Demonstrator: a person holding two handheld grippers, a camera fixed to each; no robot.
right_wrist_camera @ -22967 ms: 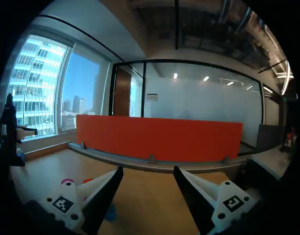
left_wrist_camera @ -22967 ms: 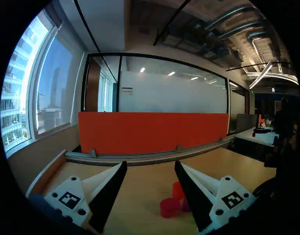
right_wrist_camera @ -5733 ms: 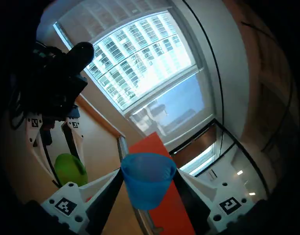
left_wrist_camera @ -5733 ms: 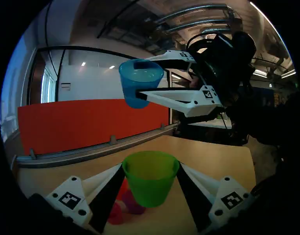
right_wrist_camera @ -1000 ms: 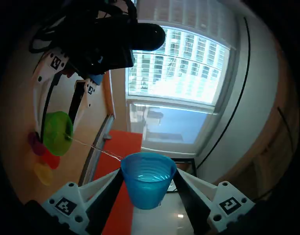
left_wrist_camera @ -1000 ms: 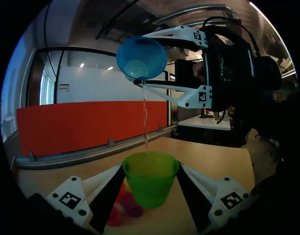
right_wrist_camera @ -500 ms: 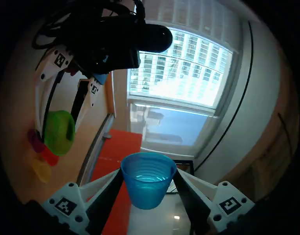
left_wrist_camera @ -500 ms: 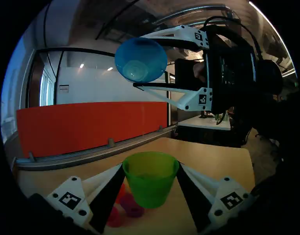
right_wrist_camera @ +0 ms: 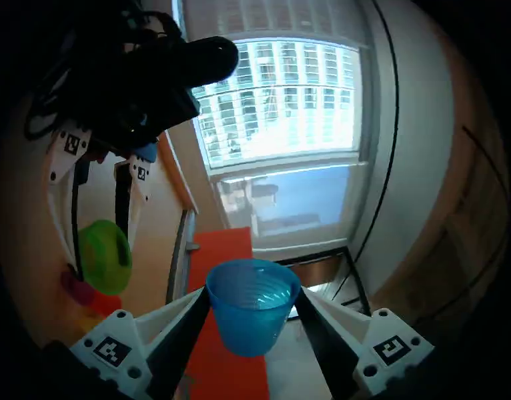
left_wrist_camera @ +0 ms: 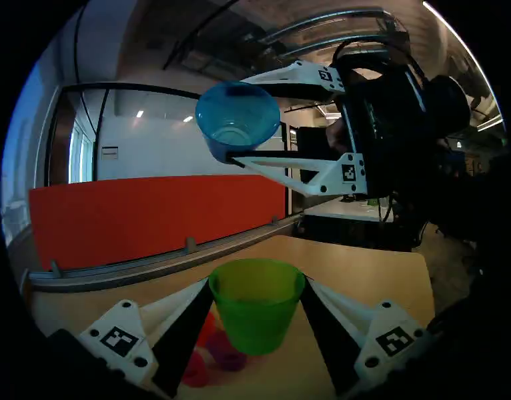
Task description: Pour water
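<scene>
Pinching the upright green cup (left_wrist_camera: pixel 257 317), your left hand-held gripper (left_wrist_camera: pixel 256 281) sits below the right hand-held gripper (right_wrist_camera: pixel 252 291), which clamps a tilted blue cup (right_wrist_camera: pixel 252 323).

A green cup (left_wrist_camera: pixel 257 305) at six o'clock sits in the white left gripper (left_wrist_camera: pixel 255 283) with black-and-white checkered tags (left_wrist_camera: pixel 119 340), a blue cup (left_wrist_camera: pixel 237 120) at twelve, an orange-red panel (left_wrist_camera: pixel 155 213) at nine, pink cups (left_wrist_camera: pixel 223 347) on a tan table (left_wrist_camera: pixel 369 273).

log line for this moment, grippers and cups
left gripper: shut on green cup | right gripper: shut on blue cup | blue cup: tilted, above green cup
</scene>
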